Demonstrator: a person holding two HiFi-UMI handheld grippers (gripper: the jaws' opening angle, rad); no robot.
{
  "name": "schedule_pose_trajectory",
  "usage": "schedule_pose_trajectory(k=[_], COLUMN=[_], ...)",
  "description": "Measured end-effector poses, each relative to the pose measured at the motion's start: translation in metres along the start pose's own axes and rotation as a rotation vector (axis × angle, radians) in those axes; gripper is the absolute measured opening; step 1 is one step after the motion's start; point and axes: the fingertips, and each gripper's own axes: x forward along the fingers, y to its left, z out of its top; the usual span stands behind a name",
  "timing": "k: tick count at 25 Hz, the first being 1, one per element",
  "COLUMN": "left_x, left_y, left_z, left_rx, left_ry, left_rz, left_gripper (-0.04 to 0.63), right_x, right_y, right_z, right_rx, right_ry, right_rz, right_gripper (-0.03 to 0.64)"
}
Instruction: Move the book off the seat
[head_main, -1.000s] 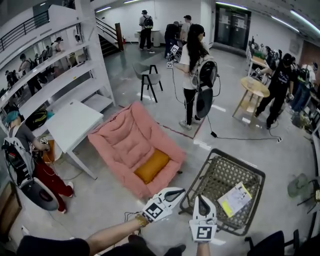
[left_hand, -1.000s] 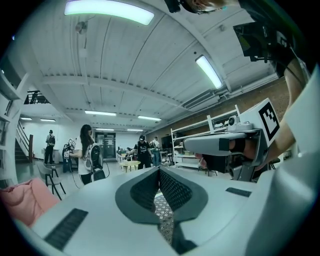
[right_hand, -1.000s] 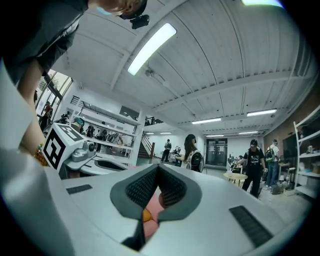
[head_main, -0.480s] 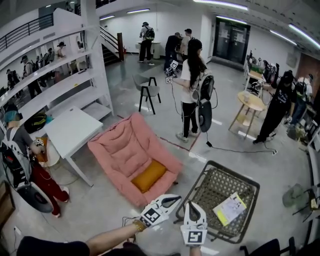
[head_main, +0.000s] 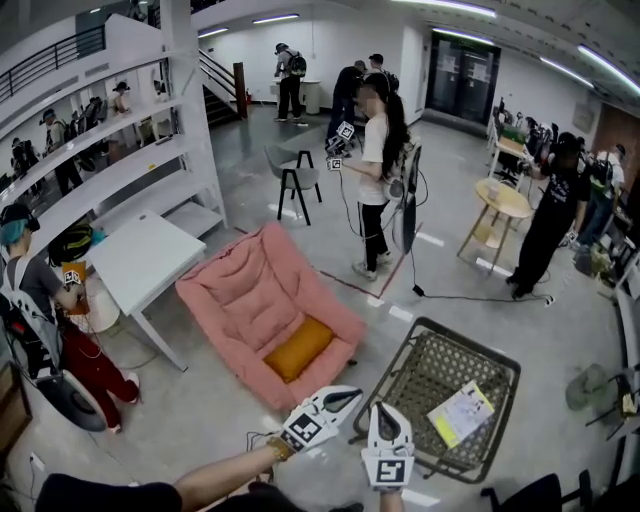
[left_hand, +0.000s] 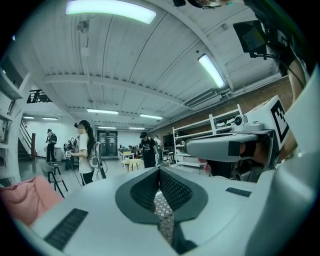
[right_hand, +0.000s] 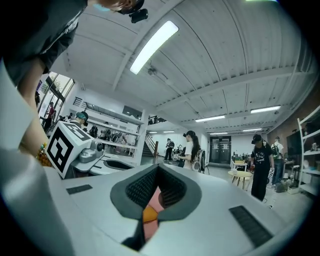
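Found the book (head_main: 461, 412) lying flat on the woven seat (head_main: 425, 362), near right in the scene, toward the seat's right side. Noted both grippers held level at the seat's near-left edge, close together and well apart from the book. Confirmed left gripper (head_main: 352, 394) fingers together, with nothing clamped. Confirmed right gripper (head_main: 386, 411) fingers likewise together and empty. Recorded a pink lounger (head_main: 250, 290) with an orange cushion (head_main: 300, 346) left of the seat, and a white table (head_main: 140, 255) farther left.
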Motion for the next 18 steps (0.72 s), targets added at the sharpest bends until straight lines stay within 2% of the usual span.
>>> schedule_pose_trajectory(k=[7, 18], left_x=[0.000, -0.002], left_y=[0.005, 0.015], left_z=[-0.006, -0.003], left_rx=[0.017, -0.007], left_ry=[-0.001, 0.005], left_rz=[-0.009, 0.004], left_gripper=[0.000, 0.000], right_x=[0.004, 0.011], right_y=[0.007, 0.009], right_z=[-0.008, -0.010], right_rx=[0.011, 0.004], right_ry=[0.024, 0.041], right_rz=[0.001, 0.010], right_gripper=[0.012, 0.012])
